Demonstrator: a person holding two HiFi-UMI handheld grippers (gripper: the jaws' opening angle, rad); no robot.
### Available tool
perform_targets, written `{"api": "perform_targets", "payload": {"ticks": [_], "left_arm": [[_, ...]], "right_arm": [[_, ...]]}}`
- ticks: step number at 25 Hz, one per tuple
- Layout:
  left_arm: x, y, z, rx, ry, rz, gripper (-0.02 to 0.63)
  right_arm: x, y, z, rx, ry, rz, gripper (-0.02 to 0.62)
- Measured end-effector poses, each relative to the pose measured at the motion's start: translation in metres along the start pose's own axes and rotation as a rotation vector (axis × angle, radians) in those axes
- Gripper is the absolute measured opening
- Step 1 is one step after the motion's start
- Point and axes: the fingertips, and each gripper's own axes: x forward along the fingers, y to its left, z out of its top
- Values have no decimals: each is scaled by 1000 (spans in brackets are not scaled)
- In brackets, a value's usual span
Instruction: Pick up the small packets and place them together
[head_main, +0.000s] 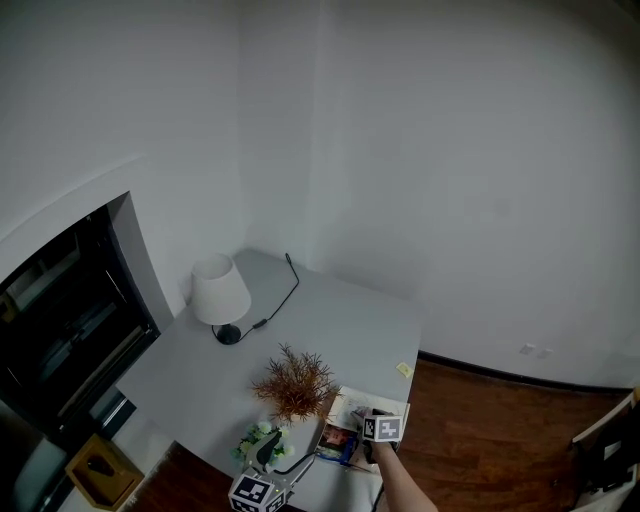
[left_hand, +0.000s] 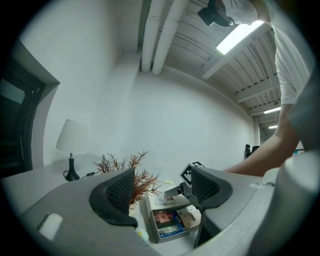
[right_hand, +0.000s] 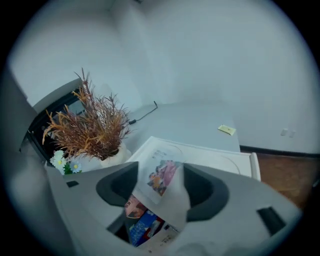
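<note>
A white open box near the table's front edge holds several small colourful packets. My right gripper hangs just above the box, its marker cube over the packets. A white packet with a pink and orange picture stands loosely between its jaws. It leans toward the right jaw with a gap on the left, so the pads do not press on it. My left gripper is open and empty, low at the table's front, and points at the box from the left.
A dried reddish plant and a small flower pot stand just left of the box. A white lamp with its cable is at the table's back. A yellow slip lies at the right edge. A wooden box sits on the floor at the left.
</note>
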Motion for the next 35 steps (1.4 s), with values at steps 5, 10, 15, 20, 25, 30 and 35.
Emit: {"api": "perform_targets", "payload": {"ticks": [5, 10, 15, 20, 25, 30, 35], "left_arm": [[12, -15, -2, -12, 4, -66, 342], [20, -29, 5, -24, -12, -120, 342], [18, -32, 17, 28, -51, -134, 341], [16, -28, 32, 101, -126, -113, 342], [16, -28, 35, 123, -116, -98, 341], [13, -23, 30, 102, -103, -84, 333], [10, -24, 31, 66, -114, -92, 330]], "right_arm": [[-32, 20, 16, -38, -166, 89, 376], [-111, 50, 43, -126, -429, 136, 374], [-201, 69, 45, -235, -644, 51, 373], [-255, 70, 32, -244, -757, -31, 336], [-279, 61, 9, -207, -792, -95, 336], [-277, 68, 0, -230, -757, -54, 336], [-228, 58, -21, -323, -508, 52, 336]]}}
